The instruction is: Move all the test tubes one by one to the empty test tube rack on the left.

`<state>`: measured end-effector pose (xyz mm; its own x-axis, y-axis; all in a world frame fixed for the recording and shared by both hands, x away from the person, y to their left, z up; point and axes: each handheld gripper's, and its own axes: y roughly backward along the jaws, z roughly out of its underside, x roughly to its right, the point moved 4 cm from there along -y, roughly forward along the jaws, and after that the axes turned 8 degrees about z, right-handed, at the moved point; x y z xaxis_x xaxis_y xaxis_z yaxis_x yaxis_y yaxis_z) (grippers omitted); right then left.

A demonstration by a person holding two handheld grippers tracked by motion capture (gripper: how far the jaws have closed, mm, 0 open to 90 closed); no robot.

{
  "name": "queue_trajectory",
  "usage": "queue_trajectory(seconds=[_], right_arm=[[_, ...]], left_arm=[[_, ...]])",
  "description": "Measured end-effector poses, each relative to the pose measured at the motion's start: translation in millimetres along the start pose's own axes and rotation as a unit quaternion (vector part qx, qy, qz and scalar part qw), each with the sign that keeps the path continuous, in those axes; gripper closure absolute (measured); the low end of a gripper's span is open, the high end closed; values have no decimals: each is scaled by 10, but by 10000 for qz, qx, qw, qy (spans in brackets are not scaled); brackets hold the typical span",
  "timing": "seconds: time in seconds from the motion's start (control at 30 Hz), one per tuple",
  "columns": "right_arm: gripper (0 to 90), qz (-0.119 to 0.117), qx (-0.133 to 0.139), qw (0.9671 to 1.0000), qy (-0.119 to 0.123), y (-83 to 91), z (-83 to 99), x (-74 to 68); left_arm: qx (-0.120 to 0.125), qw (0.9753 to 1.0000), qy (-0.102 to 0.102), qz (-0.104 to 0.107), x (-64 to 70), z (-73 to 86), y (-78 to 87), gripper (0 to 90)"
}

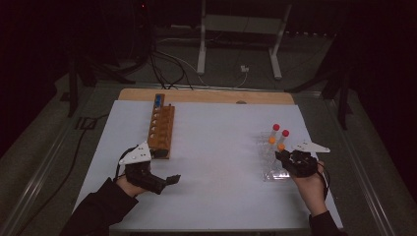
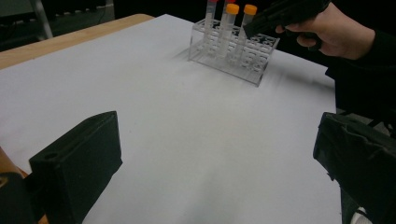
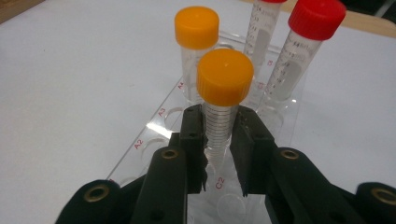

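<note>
We judge this the grasping step: our right tool [image 3: 219, 140] pinches the nearest orange-capped tube [image 3: 223, 100] at centre frame, in the clear rack [image 3: 154, 128]. Next we'd lift it straight up, while our left tool [image 2: 210, 158] waits spread.

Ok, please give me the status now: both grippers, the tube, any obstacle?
Right gripper shut on near orange-capped tube, tube in clear rack. Left gripper open, idle. Three neighbouring tubes close behind.

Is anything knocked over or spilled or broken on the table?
No, nothing stands out. All four tubes stand upright in the clear rack, caps on, no spill on the white sheet. The right claw grips the near orange-capped tube just below its cap. The wooden rack sits straight.
</note>
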<state>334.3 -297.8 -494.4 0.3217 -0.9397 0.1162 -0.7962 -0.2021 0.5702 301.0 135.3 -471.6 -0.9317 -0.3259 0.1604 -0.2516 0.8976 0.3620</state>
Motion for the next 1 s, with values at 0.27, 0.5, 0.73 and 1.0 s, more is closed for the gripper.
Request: queue_trajectory(seconds=[0.27,0.5,0.73,1.0], right_arm=[[750,84,81,9999,-18,97,-79,-5],[751,180,281,9994,28,241,-185,-11],[751,235,606,9979,63,494,-339,-28],[751,44,856,9961,224,685,-469,-192]], left_arm=[[-2,10000,11,37,-3,-7,17,20],[-6,10000,-15,30,-2,-13,22,20],[29,10000,-17,28,7,-30,29,21],[0,10000,-33,82,26,-42,13,20]])
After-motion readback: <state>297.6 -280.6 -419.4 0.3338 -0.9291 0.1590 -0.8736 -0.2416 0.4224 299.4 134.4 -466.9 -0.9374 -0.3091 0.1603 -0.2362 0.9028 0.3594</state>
